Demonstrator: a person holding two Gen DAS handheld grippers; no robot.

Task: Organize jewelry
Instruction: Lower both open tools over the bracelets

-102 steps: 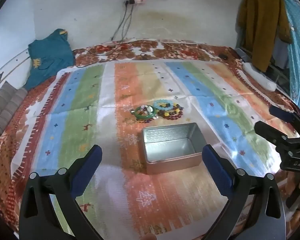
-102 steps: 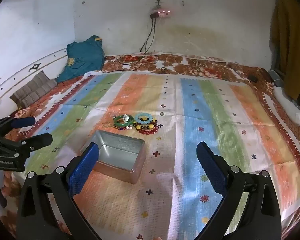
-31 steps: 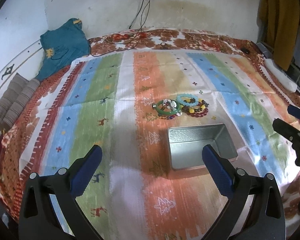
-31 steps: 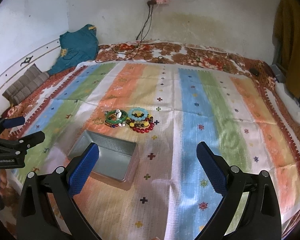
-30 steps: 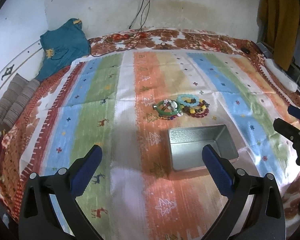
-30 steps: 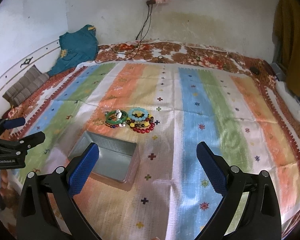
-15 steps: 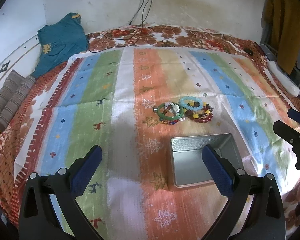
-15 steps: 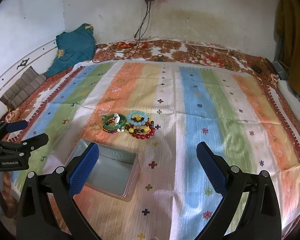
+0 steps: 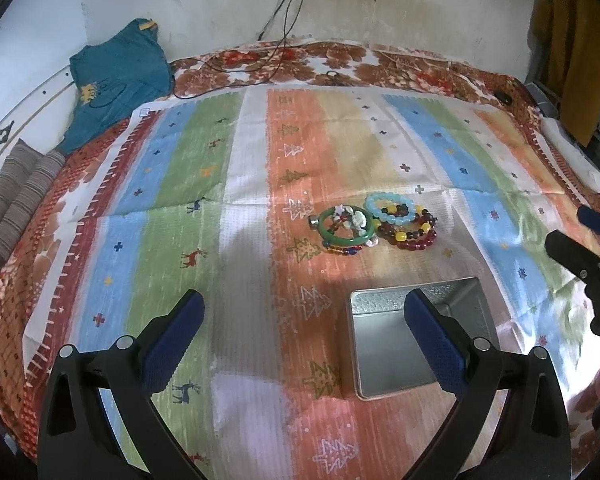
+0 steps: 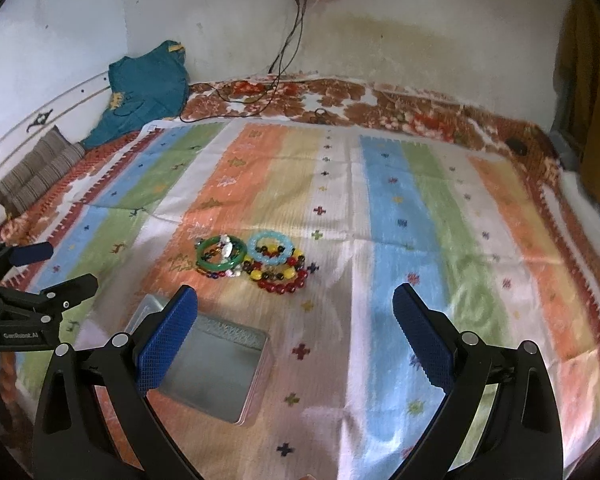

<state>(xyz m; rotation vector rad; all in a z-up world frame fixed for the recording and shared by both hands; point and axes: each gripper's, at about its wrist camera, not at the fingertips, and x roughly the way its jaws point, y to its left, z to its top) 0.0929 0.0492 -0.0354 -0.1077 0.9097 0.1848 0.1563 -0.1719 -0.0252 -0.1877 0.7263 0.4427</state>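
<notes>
A pile of bracelets lies on the striped cloth: a green bangle (image 9: 342, 227) (image 10: 220, 257), a light blue bead bracelet (image 9: 392, 207) (image 10: 271, 247), and red and yellow bead bracelets (image 9: 410, 236) (image 10: 284, 278). An empty metal tin (image 9: 384, 344) (image 10: 216, 376) sits in front of them. My left gripper (image 9: 302, 324) is open and empty, hovering near the tin's left side. My right gripper (image 10: 294, 320) is open and empty, above the cloth just in front of the bracelets. Each gripper shows at the other view's edge.
The striped cloth (image 9: 180, 216) covers a floral bedspread (image 9: 340, 56). A teal garment (image 9: 120, 80) and a striped cushion (image 9: 16, 204) lie at the back left. Cables (image 9: 284, 12) hang from a wall socket. A white roll (image 9: 572, 156) lies at the right.
Both grippers have moved forward and lower toward the bracelets and tin, which now look larger and nearer. Both stay open. The objects have not moved.
</notes>
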